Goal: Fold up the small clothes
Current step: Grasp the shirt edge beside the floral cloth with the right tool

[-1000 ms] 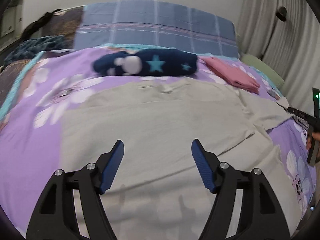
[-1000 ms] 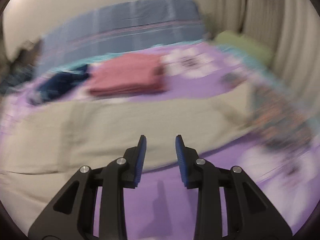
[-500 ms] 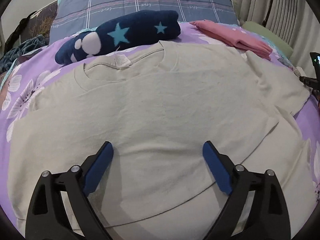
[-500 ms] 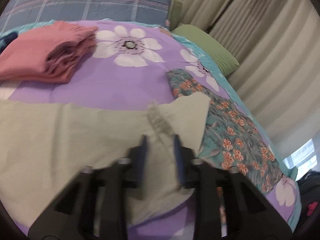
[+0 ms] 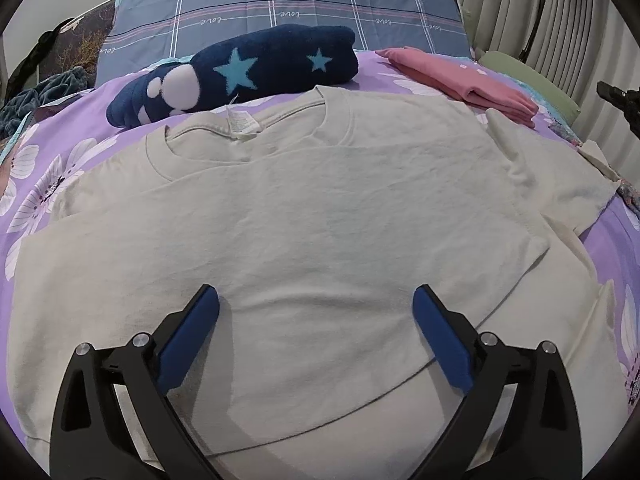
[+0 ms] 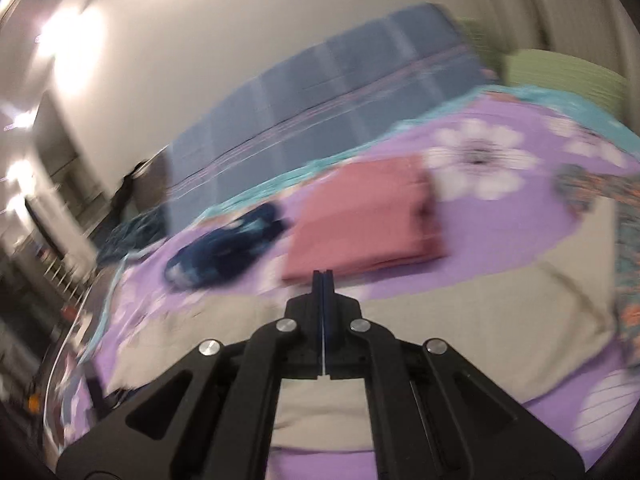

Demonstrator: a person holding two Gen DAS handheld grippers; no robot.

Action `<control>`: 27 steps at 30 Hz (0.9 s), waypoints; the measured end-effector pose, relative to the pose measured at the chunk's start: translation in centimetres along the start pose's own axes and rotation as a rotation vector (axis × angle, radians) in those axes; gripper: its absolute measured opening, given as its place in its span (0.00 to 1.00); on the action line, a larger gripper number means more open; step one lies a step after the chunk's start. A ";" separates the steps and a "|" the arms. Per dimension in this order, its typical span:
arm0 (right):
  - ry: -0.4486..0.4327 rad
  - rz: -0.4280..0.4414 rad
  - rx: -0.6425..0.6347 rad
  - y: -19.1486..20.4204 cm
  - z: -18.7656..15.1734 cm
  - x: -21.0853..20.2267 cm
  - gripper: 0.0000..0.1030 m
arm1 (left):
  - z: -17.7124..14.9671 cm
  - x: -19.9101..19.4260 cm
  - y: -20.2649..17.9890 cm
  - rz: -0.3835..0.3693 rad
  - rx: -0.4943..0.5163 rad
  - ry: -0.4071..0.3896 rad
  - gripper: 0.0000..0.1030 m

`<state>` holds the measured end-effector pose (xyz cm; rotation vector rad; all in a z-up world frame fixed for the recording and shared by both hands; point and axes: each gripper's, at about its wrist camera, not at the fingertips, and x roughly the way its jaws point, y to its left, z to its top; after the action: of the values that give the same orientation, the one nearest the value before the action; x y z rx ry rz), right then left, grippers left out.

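A pale beige cotton T-shirt (image 5: 320, 216) lies spread flat on the purple floral bedspread (image 5: 60, 152), directly beneath and ahead of the left gripper (image 5: 316, 312) — jaws released, wide apart. The right gripper (image 6: 322, 280) is clenched, blue pads pressed together; the blur hides whether it pinches cloth. Beyond its tips — a folded pink garment (image 6: 364, 224).

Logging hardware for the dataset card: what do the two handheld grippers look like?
Both match: the left gripper and the right gripper have matte black, angular frames with triangular cut-outs, round silver pivot bolts, and flat blue pads lining the inner finger faces. No cables, labels, sleeves or hands show in either wrist view.
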<state>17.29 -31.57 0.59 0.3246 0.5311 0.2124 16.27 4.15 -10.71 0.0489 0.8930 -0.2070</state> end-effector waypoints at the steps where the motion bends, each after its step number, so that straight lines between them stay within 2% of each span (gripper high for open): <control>1: 0.012 -0.078 -0.075 1.2 -0.3 0.6 0.00 | 0.0 0.0 0.0 -0.003 0.001 0.000 0.97; 2: 0.021 -0.165 -0.133 1.7 -0.4 1.3 0.02 | 0.0 0.0 0.0 -0.008 0.002 0.001 0.98; 3: 0.029 -0.255 -0.183 1.7 -0.6 2.0 0.09 | 0.0 0.0 0.0 -0.010 0.003 0.002 0.99; 4: 0.043 -0.387 -0.235 1.0 -0.9 2.9 0.19 | 0.0 0.1 -0.1 -0.009 0.003 0.003 0.99; 5: 0.055 -0.513 -0.275 -0.2 -1.1 3.8 0.21 | 0.0 0.1 -0.1 -0.009 0.004 0.003 0.99; 6: 0.065 -0.597 -0.294 -1.3 -1.3 4.3 0.21 | 0.0 0.1 -0.1 -0.009 0.003 0.003 0.99; 8: 0.121 -0.837 -0.322 -5.4 -1.4 5.8 0.21 | 0.0 0.1 -0.1 -0.010 0.003 0.003 0.99; 9: 0.157 -0.885 -0.314 -6.8 -1.6 6.2 0.21 | 0.0 0.1 -0.1 -0.010 0.003 0.003 0.99; 10: 0.243 -0.921 -0.275 -9.4 -1.7 7.0 0.21 | 0.0 0.1 -0.1 -0.009 0.003 0.004 0.99; 11: 0.284 -0.927 -0.246 -10.8 -1.8 7.3 0.21 | 0.0 0.1 -0.2 -0.008 0.004 0.005 0.99; 12: 0.288 -0.933 -0.237 -11.6 -1.8 7.5 0.21 | 0.0 0.2 -0.2 -0.006 0.006 0.005 0.99; 15: 0.261 -1.051 -0.296 -12.3 -1.4 8.5 0.21 | 0.0 0.1 -0.2 -0.005 0.007 0.004 0.99; 16: 0.259 -1.056 -0.289 -12.5 -1.0 8.9 0.10 | -0.1 0.1 -0.2 -0.005 0.007 0.004 0.99; 17: 0.258 -1.041 -0.264 -12.7 -0.7 9.0 0.00 | 0.0 0.1 -0.2 -0.005 0.007 0.005 0.99; 18: 0.248 -1.014 -0.234 -12.9 -0.4 8.9 0.00 | 0.0 0.1 -0.2 -0.004 0.008 0.005 0.99; 21: 0.132 -0.804 -0.109 -11.4 0.7 6.6 0.00 | 0.0 0.2 -0.2 -0.005 0.007 0.005 0.99; 23: 0.056 -0.545 -0.035 -8.5 0.8 4.9 0.00 | 0.0 0.2 -0.2 -0.004 0.008 0.006 0.99; 24: 0.039 -0.458 -0.018 -7.3 0.9 4.1 0.00 | 0.0 0.2 -0.2 -0.004 0.008 0.006 0.99; 26: 0.012 -0.181 0.043 -3.5 0.6 2.7 0.00 | -0.1 0.1 -0.2 -0.005 0.008 0.005 0.99; 27: 0.010 -0.084 0.064 -2.4 0.4 2.6 0.00 | -0.1 0.1 -0.2 -0.006 0.007 0.004 0.99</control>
<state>19.98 -33.19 -1.13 0.3629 0.5615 0.1157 16.24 3.99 -10.84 0.0530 0.8966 -0.2156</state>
